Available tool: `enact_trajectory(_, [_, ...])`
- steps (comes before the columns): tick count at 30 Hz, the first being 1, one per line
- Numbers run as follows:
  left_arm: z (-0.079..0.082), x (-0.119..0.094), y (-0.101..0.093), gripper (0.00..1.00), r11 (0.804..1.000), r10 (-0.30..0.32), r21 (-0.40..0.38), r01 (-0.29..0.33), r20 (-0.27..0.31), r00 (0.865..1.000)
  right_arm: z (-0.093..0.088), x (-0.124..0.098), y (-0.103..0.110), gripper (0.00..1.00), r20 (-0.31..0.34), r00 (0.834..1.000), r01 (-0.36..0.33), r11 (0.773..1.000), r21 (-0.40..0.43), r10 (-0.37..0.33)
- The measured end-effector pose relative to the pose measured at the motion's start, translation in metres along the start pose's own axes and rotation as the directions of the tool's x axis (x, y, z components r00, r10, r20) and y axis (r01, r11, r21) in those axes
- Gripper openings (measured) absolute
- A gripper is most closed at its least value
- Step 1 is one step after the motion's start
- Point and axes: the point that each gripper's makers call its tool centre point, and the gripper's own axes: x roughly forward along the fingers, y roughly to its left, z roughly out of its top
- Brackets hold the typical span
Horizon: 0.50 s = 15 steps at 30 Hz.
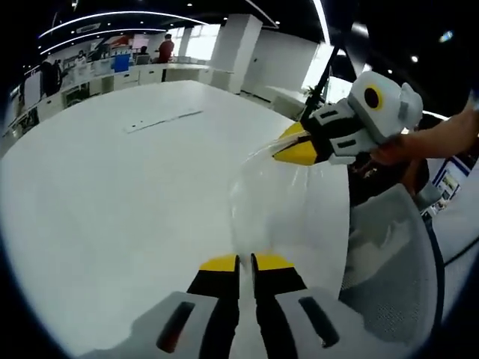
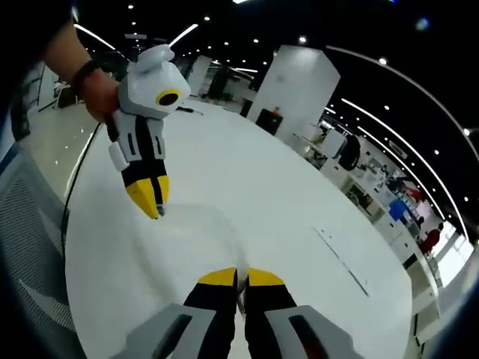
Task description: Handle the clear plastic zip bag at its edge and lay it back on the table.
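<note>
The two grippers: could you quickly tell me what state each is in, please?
Left gripper: shut on the edge of the clear zip bag.
Right gripper: shut on the bag's opposite edge.

Clear glossy plastic zip bag [image 1: 281,198], smooth matt white table [image 1: 112,194]

Big white table [image 1: 112,187] fills most of my left gripper view; a thin seam strip [image 1: 163,120] runs across it, upper centre. Grey mesh chair [image 1: 397,254] at lower right. White square pillar [image 1: 238,41] top centre, bright windows beside it. Long counter [image 1: 112,78] with people standing, upper left. Dark ceiling with curved light strips [image 1: 112,16]. In my right gripper view: office desks [image 2: 374,187] at right, ceiling spotlights [image 2: 303,40] above
</note>
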Motion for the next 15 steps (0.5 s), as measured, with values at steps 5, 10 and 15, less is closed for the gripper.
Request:
enact_trajectory(5, [0.000,-0.002,-0.008,0.01,0.999,-0.026,-0.026,0.026,0.000,1.000,-0.002,0.001,0.002,0.00,-0.003,1.000,-0.001,1.000,0.013,0.001])
enact_trajectory(10, [0.003,-0.009,-0.007,0.00,0.999,-0.010,-0.033,0.011,0.024,1.000,-0.009,0.003,0.001,0.00,-0.012,1.000,-0.002,0.999,0.050,0.003])
enact_trajectory(15, [0.011,-0.014,0.001,0.00,0.997,0.067,0.035,-0.069,0.044,0.997,-0.016,0.006,0.005,0.15,-0.025,0.999,-0.039,0.995,0.094,0.041])
